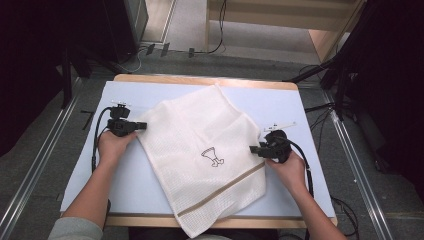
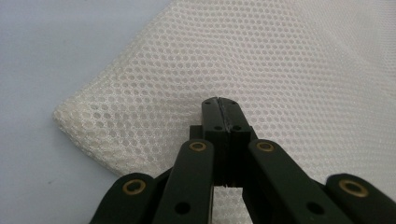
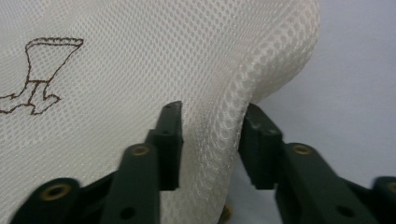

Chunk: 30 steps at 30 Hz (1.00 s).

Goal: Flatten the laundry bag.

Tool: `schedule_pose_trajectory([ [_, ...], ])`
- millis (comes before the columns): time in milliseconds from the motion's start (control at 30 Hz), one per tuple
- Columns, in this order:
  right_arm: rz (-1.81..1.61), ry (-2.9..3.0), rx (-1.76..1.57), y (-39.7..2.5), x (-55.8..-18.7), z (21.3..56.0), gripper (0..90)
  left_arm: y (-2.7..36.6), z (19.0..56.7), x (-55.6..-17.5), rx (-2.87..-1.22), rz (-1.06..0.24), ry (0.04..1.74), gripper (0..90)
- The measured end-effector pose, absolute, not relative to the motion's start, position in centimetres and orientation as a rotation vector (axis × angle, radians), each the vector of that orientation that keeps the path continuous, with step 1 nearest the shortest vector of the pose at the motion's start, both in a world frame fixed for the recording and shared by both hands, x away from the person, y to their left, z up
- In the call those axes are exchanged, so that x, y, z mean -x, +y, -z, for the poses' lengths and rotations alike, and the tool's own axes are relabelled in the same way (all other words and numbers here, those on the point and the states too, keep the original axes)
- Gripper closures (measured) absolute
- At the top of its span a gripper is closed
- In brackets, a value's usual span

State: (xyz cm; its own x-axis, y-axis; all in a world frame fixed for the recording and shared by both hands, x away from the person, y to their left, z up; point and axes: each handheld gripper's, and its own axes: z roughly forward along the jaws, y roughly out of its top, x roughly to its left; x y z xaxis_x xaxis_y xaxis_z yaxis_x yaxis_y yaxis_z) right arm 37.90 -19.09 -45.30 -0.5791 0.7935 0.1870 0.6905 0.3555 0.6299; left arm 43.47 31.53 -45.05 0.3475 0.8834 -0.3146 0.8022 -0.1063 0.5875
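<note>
The white mesh cloth [image 1: 202, 150] lies flat across the table's [image 1: 300, 105] centre, overhanging its near edge. The left gripper [image 2: 218, 103] is pressed together above the cloth's left edge; the right gripper [image 3: 212, 116] is spread astride the right edge fold. Judged step: grasping both edges; next, close the right jaws on the fold.

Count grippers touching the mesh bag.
2: left gripper shut at the mesh bag left edge; right gripper open, straddling a raised fold at its right edge.

The bag's [image 1: 205, 150] near corner is cut off by the lower edge of the high view. In the left gripper view, whether mesh is pinched between the closed fingers [image 2: 212, 114] cannot be told. The tabletop [image 1: 280, 102] under the bag is hidden.
</note>
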Motion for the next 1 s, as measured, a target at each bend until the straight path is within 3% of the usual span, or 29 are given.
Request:
schedule_pose_trajectory([
  [33,-1.028,2.459,-1.357,-19.1,-37.9,45.3,60.7,31.5,45.0,-43.5,-1.917,-0.148,1.469,90.0],
  [100,-1.054,2.425,-1.359,-19.8,-38.0,44.8,50.0,31.6,44.7,-43.3,-1.904,-0.129,1.464,90.0],
  [167,-1.086,2.381,-1.363,-20.3,-38.1,44.3,46.4,31.6,44.3,-43.0,-1.901,-0.136,1.452,89.3],
  [233,-1.132,2.351,-1.368,-20.6,-38.5,44.1,44.4,31.6,44.0,-42.7,-1.899,-0.131,1.443,81.4],
  [467,-1.152,2.339,-1.369,-20.6,-39.7,43.9,43.9,31.4,42.6,-39.2,-1.902,-0.160,1.413,66.3],
  [767,-1.142,2.335,-1.343,-19.9,-42.5,44.4,44.0,30.8,43.0,-35.3,-1.934,-0.152,1.433,60.4],
  [900,-1.132,2.345,-1.349,-19.6,-43.2,44.6,44.1,30.5,43.6,-34.7,-1.926,-0.145,1.452,58.8],
  [1000,-1.118,2.357,-1.362,-19.1,-44.1,45.0,44.7,30.2,44.6,-35.1,-1.922,-0.119,1.493,52.7],
])
